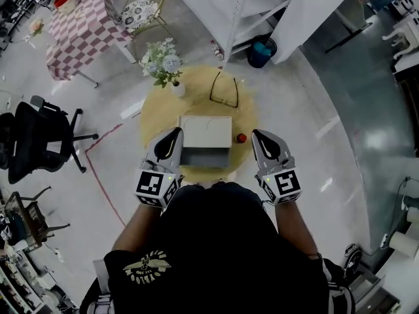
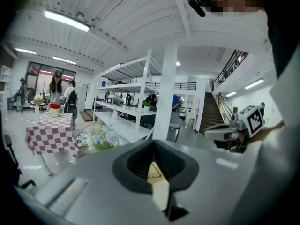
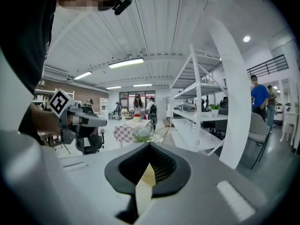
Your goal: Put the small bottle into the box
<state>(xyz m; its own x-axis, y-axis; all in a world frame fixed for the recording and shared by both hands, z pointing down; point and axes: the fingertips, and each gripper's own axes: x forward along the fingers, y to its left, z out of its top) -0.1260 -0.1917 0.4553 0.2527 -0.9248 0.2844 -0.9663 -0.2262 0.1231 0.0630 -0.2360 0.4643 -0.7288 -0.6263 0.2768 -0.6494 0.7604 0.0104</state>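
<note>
On the round wooden table [image 1: 196, 87] stands a white box [image 1: 205, 130], its grey front part facing me. The small bottle [image 1: 241, 138], of which I see a red top, stands just right of the box. My left gripper [image 1: 175, 133] hovers by the box's left front corner, jaws together and empty. My right gripper [image 1: 256, 134] hovers just right of the bottle, also shut with nothing in it. Each gripper view shows its own closed jaws, the left gripper [image 2: 157, 177] and the right gripper [image 3: 143, 182], with only a sliver of table between them.
A pair of glasses [image 1: 224, 90] lies behind the box, and a vase of flowers [image 1: 163, 62] stands at the table's far left edge. A black office chair [image 1: 36, 139] is to the left, with a checkered table [image 1: 82, 28] and white shelving [image 1: 245, 12] beyond.
</note>
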